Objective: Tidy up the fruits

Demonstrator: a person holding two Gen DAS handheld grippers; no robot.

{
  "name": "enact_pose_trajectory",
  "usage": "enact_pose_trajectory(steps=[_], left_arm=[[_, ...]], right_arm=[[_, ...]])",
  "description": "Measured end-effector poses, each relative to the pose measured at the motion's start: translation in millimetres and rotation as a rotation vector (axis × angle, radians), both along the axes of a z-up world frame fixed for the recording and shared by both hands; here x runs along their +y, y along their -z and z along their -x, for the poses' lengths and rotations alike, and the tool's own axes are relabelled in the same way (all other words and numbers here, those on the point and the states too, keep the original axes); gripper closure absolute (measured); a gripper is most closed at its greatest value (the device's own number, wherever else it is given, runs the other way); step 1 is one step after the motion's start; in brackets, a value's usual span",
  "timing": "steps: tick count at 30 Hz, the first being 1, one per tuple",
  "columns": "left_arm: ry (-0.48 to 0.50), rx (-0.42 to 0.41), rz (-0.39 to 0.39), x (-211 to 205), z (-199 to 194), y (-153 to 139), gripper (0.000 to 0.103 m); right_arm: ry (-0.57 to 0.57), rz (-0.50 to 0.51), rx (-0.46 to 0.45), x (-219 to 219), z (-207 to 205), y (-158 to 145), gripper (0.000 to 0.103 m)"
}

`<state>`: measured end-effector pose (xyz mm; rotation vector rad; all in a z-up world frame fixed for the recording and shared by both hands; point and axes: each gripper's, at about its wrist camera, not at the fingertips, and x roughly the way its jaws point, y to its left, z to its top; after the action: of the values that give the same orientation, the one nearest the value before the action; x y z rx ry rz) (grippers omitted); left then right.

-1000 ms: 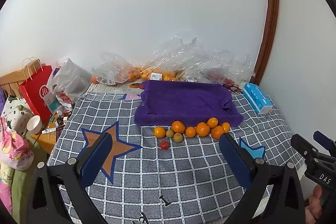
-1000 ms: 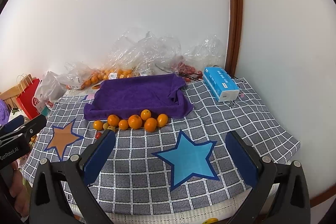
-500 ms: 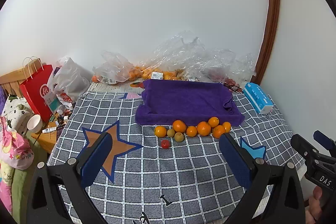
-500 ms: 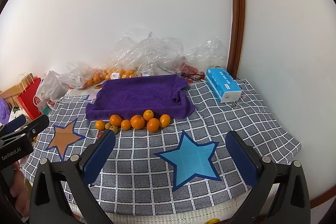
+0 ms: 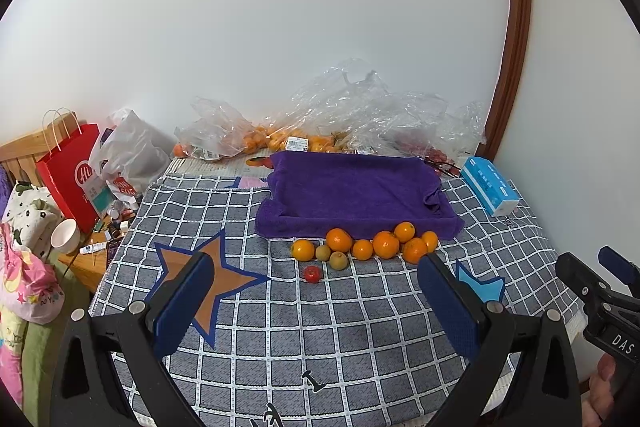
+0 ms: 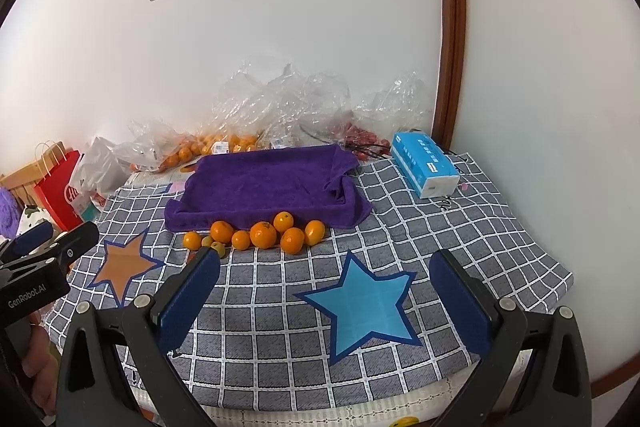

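Item: row of small orange mandarins (image 5: 362,245), at 12 o'clock, touching purple towel-lined tray (image 5: 352,191). Left gripper (image 5: 316,307) and right gripper (image 6: 326,301): wide, empty. Small red fruit (image 5: 312,273), possibly a tomato. Approach low; pinch one fruit gently.

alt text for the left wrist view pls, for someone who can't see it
The open left gripper hovers empty above a grey checked cloth, facing a row of oranges, two small green fruits and one red fruit in front of a purple towel. Plastic bags line the white wall behind.
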<state>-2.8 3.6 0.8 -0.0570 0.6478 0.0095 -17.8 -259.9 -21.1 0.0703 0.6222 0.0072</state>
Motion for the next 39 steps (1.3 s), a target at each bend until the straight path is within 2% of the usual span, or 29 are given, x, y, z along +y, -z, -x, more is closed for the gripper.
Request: enact_pose_trajectory(steps=[21,31,39], left_arm=[[0.001,0.013,0.006,2.4,-2.2,4.2,0.0],[-0.031,0.037,0.005,11.2,-8.9,6.9,0.0],[-0.026,0.022,-0.006,17.0,-18.7,6.3,0.0]], right_arm=[[-0.009,-0.015,0.016,1.6,-5.7,7.1,0.0],[-0.015,0.012,0.023,11.9,-15.6,9.0,0.0],[-0.006,0.044,0.011,17.9,-29.4,11.3,0.0]])
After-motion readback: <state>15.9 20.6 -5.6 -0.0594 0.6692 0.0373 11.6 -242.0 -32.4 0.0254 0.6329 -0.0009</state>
